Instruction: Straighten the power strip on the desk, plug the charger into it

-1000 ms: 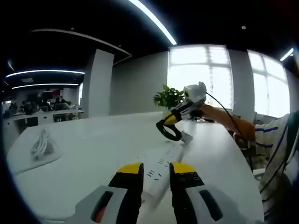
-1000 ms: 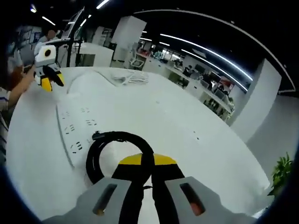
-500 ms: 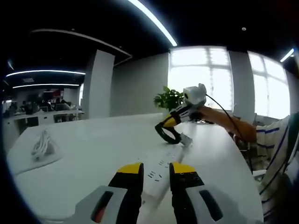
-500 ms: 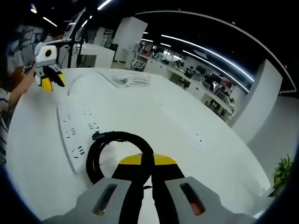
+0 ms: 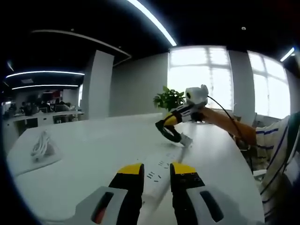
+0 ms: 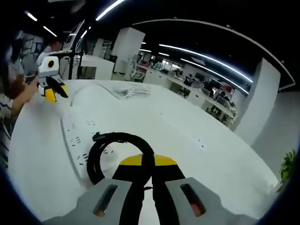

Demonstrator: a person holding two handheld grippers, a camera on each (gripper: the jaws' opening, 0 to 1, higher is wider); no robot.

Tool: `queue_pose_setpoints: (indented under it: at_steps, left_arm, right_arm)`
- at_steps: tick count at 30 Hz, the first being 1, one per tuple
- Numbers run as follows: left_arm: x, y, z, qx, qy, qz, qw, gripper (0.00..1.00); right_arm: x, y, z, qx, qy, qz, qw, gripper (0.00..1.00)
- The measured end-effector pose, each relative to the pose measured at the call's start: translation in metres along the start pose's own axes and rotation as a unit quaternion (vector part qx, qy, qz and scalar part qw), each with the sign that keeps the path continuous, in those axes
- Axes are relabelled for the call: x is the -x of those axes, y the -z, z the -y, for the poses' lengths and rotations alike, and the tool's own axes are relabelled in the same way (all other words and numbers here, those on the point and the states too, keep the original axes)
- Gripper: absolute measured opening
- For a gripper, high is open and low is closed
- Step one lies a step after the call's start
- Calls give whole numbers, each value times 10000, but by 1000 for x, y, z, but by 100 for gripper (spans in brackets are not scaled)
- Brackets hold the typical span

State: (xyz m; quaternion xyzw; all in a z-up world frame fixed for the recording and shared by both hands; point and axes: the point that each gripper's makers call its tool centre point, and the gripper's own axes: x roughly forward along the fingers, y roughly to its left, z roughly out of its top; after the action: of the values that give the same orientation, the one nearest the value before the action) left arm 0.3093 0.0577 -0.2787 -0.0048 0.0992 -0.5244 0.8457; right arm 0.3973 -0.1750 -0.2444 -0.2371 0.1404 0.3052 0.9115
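A long white power strip (image 5: 161,165) lies on the white table (image 5: 89,154), running from my left gripper (image 5: 156,171) toward the right one. My left jaws stand a little apart, with the strip's near end showing in the gap between them. My right gripper (image 5: 169,123), held by a hand, hangs above the strip's far end, shut on a black coiled charger cable (image 5: 168,132); the white charger (image 5: 186,139) dangles from the cable. In the right gripper view, my right gripper (image 6: 147,164) pinches the cable loop (image 6: 101,150) over the strip (image 6: 74,136), and the left gripper (image 6: 50,90) hovers at the other end.
A bundle of white cable (image 5: 42,145) lies at the table's far side, also in the right gripper view (image 6: 131,90). A person's arm in a striped sleeve (image 5: 276,150) stands beside the table. A potted plant (image 5: 168,98) sits behind, with office desks beyond.
The right gripper with the cable loop has drifted slightly along the strip and its view has tilted a little. The left gripper has hardly moved.
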Motion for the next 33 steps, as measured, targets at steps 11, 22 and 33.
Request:
queue_pose_setpoints:
  at_steps: [11, 22, 33]
  left_arm:
    - [-2, 3, 2, -43, 3, -51, 10000, 22]
    - [-7, 3, 10, -184, 126, -43, 9997, 22]
    - [-14, -3, 15, -323, 207, 74, 9992, 22]
  right_arm:
    - [17, -15, -7, -689, -259, 810, 9940, 3]
    - [32, -30, -17, -1031, -517, 1447, 9827, 3]
    - [39, -45, -31, -1204, -857, 1894, 9707, 3]
